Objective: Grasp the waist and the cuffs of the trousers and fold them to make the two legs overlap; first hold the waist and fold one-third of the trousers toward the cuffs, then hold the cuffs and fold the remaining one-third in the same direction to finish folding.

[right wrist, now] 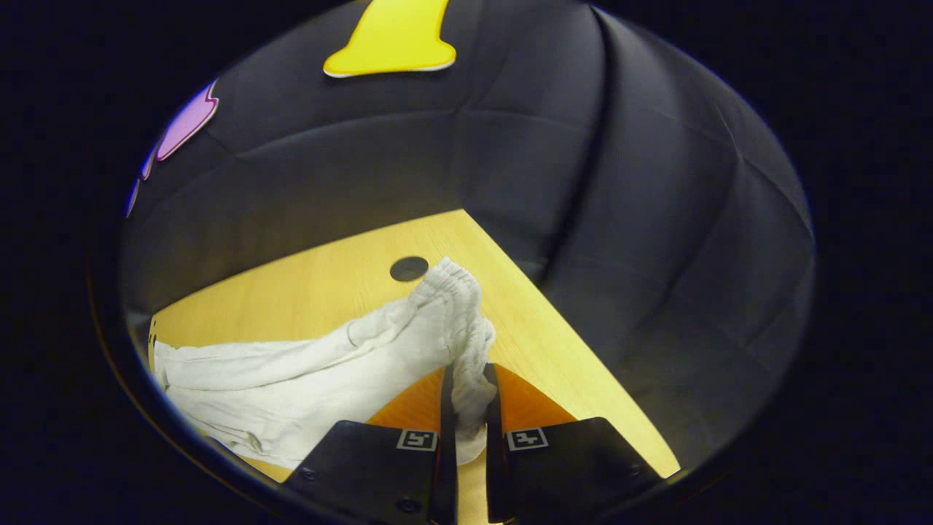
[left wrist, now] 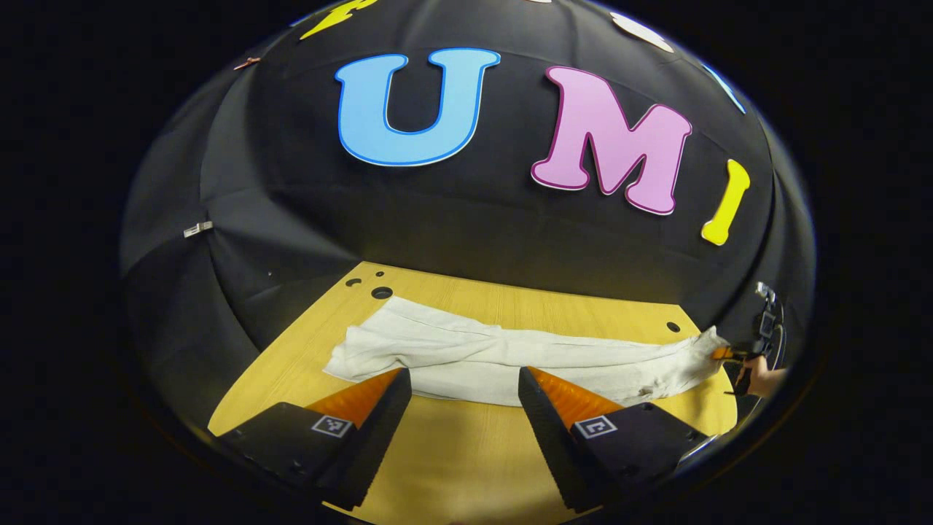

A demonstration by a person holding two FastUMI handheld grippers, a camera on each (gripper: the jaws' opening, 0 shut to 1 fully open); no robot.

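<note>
My right gripper pinches the gathered elastic waist of the white trousers, both fingers pressing on the bunched cloth near the corner of the wooden table. The trousers lie stretched across the table, the legs running away from the waist toward the far side. In the left gripper view, my left gripper is spread wide just above the near edge of the trousers, around their middle, and it holds nothing. A round hole in the table is just beside the waist.
</note>
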